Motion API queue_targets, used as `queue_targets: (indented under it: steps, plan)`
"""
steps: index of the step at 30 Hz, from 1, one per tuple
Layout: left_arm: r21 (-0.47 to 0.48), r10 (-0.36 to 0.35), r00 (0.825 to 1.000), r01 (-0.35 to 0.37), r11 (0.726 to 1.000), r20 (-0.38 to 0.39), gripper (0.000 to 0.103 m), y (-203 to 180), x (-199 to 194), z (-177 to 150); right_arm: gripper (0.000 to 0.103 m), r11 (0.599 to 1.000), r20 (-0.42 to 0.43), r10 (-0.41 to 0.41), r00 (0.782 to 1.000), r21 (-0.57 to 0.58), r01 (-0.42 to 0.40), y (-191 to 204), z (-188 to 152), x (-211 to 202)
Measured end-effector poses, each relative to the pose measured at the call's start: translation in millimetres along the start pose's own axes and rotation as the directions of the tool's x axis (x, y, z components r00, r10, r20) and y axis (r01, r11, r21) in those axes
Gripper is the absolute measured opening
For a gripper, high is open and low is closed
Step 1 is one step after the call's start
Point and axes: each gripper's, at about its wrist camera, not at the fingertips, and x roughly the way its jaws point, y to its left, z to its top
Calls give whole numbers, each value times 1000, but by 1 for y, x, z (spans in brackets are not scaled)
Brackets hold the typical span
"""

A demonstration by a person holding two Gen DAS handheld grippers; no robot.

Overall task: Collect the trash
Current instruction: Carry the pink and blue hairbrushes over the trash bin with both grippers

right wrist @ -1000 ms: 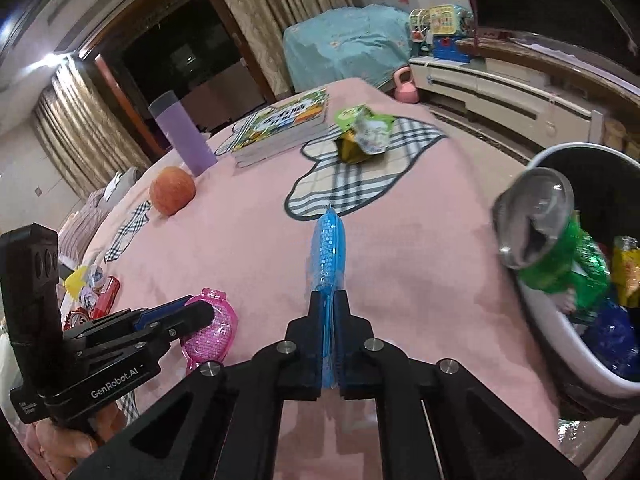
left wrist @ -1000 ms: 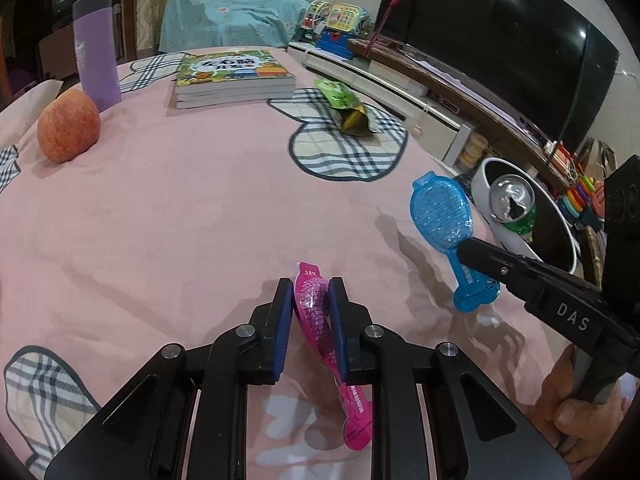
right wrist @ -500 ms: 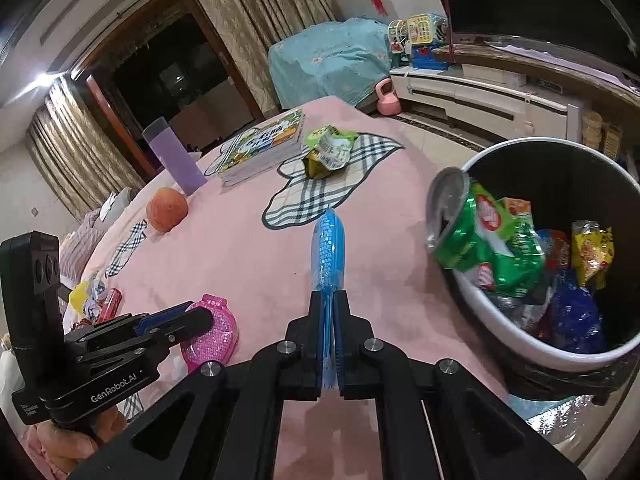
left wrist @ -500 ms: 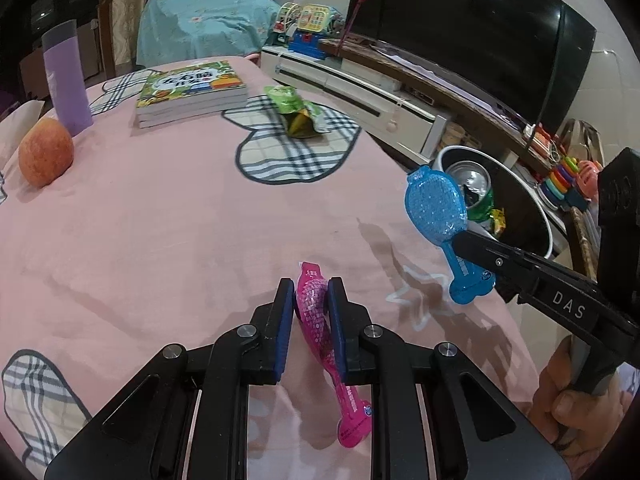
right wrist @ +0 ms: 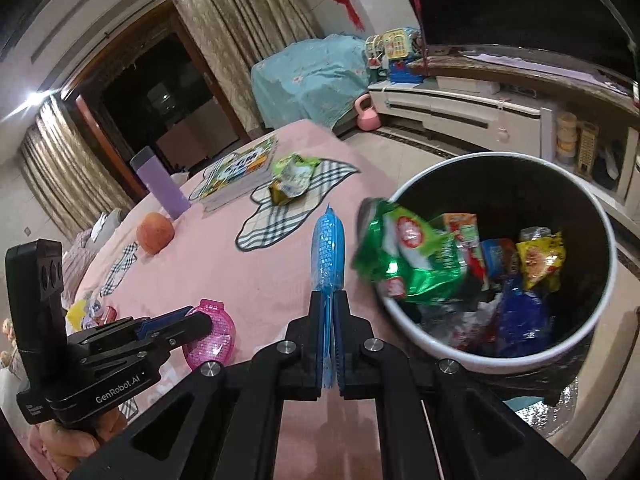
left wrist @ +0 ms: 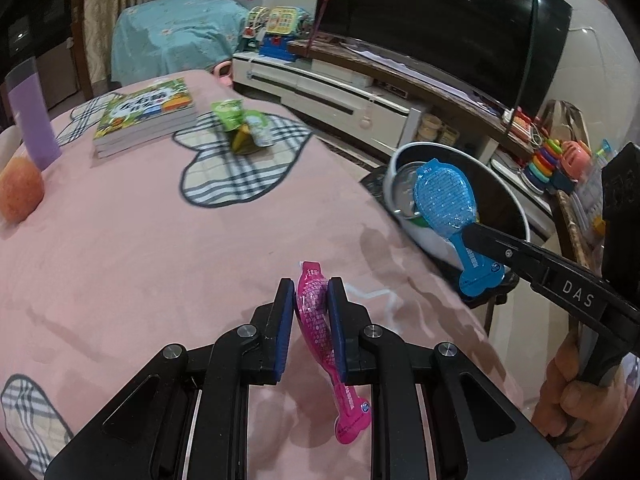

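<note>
Right gripper (right wrist: 328,320) clamps blue wrapper (right wrist: 327,252) beside bin (right wrist: 500,364); carry it fully over the rim before releasing. Left gripper (left wrist: 310,312) pinches pink wrapper (left wrist: 316,312).

Left claw (left wrist: 308,304): closed on pink wrapper (left wrist: 320,320), tail hanging below pads. Right claw (left wrist: 470,232): clamped on blue wrapper (left wrist: 444,200), held over white bin (left wrist: 424,236) beside table (left wrist: 160,248). On table, pink cloth: book stack (left wrist: 146,118), green snack bag (left wrist: 242,128), purple cup (left wrist: 34,120), apple (left wrist: 20,192). Behind: TV (left wrist: 440,24), cabinet.
</note>
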Motion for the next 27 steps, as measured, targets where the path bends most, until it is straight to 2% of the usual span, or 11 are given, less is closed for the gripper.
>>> queue_targets:
  steps: [14,27]
  plan:
    - [82,-65,998,64,995,0,16,-57,18,33,4,996,50,-66,997,65,62,-52,10,-31]
    - [143,-138,990,135,981,11,16,-109,28,73,4,988,43,-122,992,104,117,-89,20,-33]
